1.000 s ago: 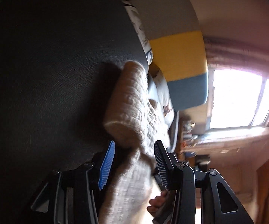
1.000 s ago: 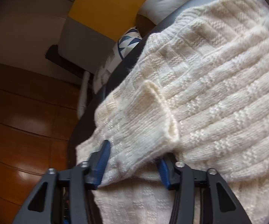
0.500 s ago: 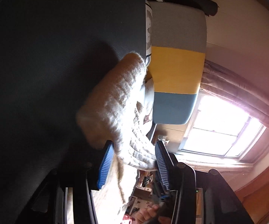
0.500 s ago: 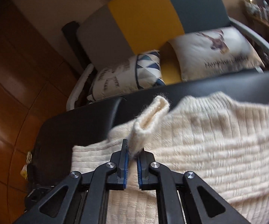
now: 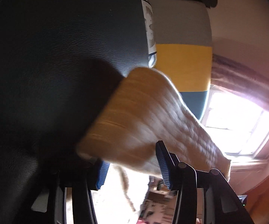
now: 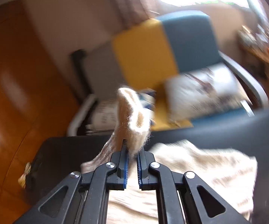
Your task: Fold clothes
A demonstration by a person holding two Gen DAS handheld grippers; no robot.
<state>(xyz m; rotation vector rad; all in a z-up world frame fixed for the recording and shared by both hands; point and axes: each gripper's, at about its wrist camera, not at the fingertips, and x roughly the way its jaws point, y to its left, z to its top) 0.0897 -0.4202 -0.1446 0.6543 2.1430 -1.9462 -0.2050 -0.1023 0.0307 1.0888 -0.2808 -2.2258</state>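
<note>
- The right gripper (image 6: 132, 154) is clamped on a fold of a cream knitted sweater (image 6: 199, 168); its blue-lined jaws stand almost together with the fuzzy knit pinched between them.
- The pinched piece, a ribbed cuff or hem edge (image 6: 132, 115), stands up above the jaw tips, lifted clear of the surface.
- The rest of the sweater lies rumpled on a dark leather-like surface (image 6: 227, 128), spreading to the lower right in the right wrist view.
- This view is blurred, so fine detail of the knit is hard to make out.
- In the left wrist view the left gripper (image 5: 132, 166) has its blue pads part-way apart, with a thick fold of the same sweater (image 5: 134, 123) between them.
- The knit covers the left pad's tip and lies against the right pad; whether the pads press firmly on it I cannot tell.
- A ribbed end of the sweater juts forward past the left gripper, over the dark surface (image 5: 59, 56).
- Beyond the surface stands an armchair (image 6: 162, 52) with grey, yellow and teal panels, holding printed cushions (image 6: 199, 91).
- A bright window (image 5: 237, 123) with a curtain sits behind it, and a wooden floor (image 6: 9, 93) shows to one side.
</note>
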